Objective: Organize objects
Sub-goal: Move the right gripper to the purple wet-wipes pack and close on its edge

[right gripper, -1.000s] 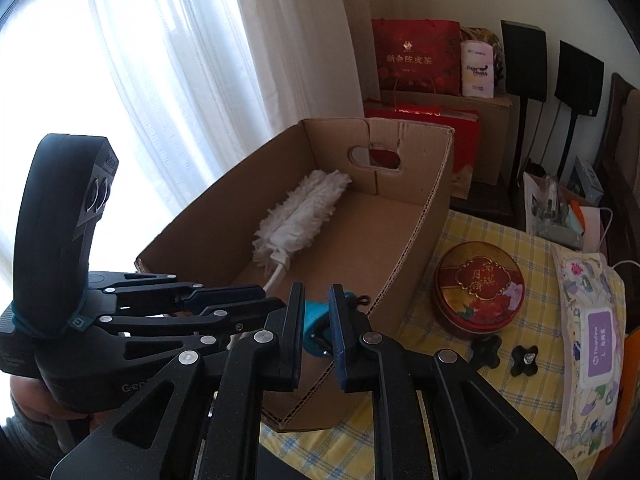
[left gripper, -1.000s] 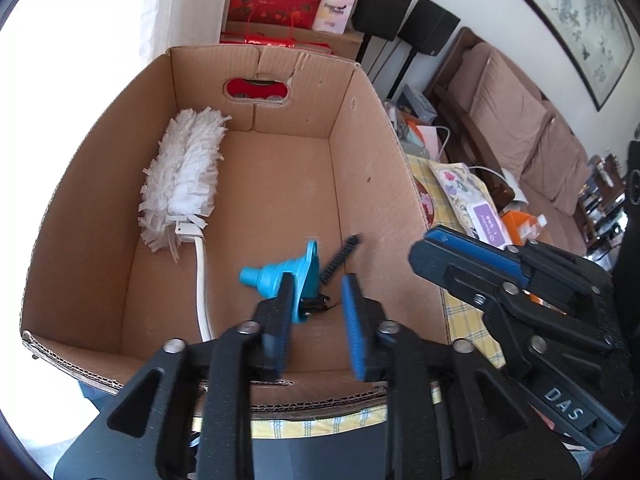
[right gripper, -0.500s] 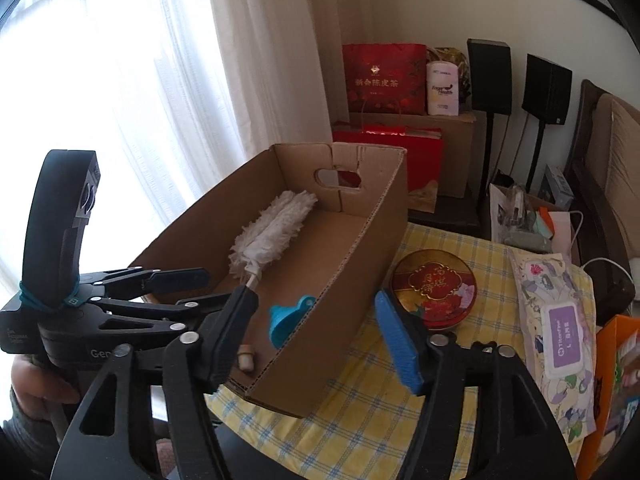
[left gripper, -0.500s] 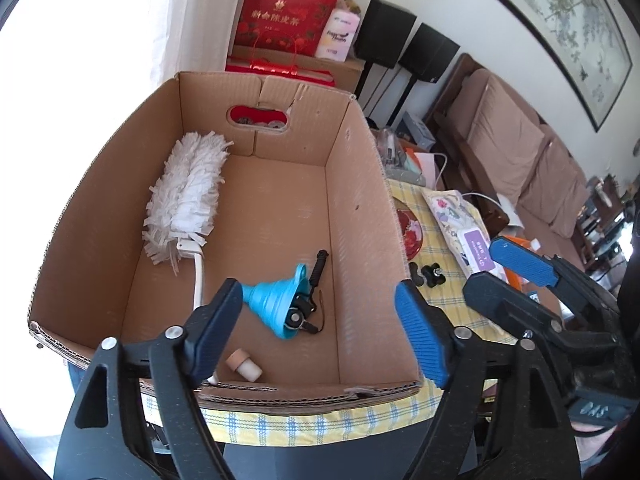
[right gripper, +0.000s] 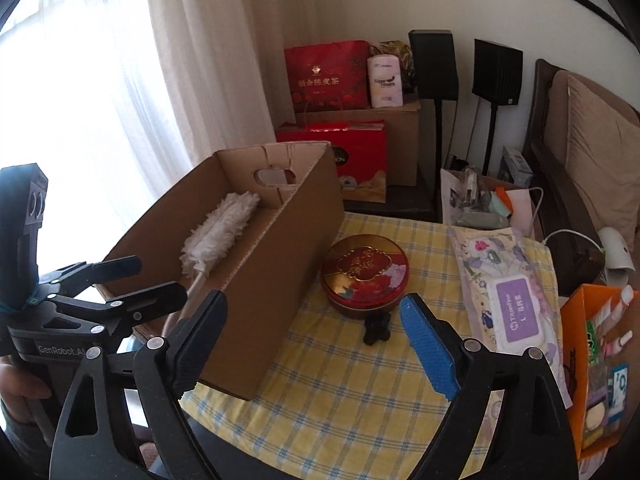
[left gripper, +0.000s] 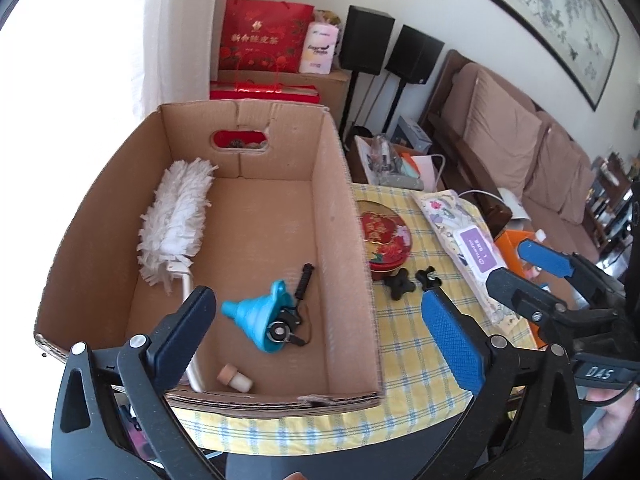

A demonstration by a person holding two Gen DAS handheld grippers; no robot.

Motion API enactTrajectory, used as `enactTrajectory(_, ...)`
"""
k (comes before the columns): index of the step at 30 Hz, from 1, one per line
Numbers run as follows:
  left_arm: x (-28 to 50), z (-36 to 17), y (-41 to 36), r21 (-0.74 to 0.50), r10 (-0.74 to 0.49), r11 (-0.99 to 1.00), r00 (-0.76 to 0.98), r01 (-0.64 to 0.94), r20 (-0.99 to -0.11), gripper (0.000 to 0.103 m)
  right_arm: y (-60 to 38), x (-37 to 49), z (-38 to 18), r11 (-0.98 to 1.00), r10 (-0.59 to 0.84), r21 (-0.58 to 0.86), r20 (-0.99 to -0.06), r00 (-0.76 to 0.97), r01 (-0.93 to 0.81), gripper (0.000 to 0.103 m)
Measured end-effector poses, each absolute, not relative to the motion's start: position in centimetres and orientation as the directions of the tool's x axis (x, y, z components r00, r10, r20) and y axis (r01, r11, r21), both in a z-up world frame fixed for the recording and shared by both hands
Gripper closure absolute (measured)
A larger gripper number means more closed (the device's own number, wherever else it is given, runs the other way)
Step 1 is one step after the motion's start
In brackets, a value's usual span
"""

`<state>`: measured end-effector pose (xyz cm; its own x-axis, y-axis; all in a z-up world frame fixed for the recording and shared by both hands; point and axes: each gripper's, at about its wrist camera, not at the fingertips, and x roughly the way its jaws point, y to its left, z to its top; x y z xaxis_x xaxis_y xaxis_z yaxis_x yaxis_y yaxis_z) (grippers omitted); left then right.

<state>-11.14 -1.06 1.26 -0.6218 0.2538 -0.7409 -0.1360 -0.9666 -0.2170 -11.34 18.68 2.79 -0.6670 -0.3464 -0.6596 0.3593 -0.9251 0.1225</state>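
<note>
Knobs – two small black star-shaped ones, the other just beside it – lie on the yellow checked tablecloth, close to the red round tin and just outside the cardboard box. Judged the next things to sort: hard plastic, light, stiff, not fragile, but low and lobed, so likely to skid off the cloth if nipped on the tips. Best taken across the body, pads coming down from above on two opposite hollows. Only one knob shows clearly from the right wrist view, straight ahead of the pads.

Left gripper has just been opening and stands wide, nothing between its jaws; it hangs over the near end of the box. Right gripper has also just been opening, jaws wide and empty, aimed at the cloth between box and tin.

Box contents: white fluffy duster along the left wall with its handle running to the near corner, a blue collapsible funnel on its side, a small black clip-like gadget with a cord touching the funnel, and a cork stopper near the front wall. Plenty of bare floor left at the far end.

Wet-wipes pack – soft, floppy, bulkier – lies to the right of the tin. Orange box at the table edge holds small sundries, too small to name.
</note>
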Motion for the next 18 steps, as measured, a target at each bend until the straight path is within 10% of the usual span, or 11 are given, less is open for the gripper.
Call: enactTrajectory(18, -10.7, 0.9, 6.4, -0.234, 0.361, -0.930, -0.583, -0.284, -0.728, 0.000, 27.4, -10.5, 1.7, -0.967, -0.252, 0.154, -0.672, -0.697, 0.201, 0.000)
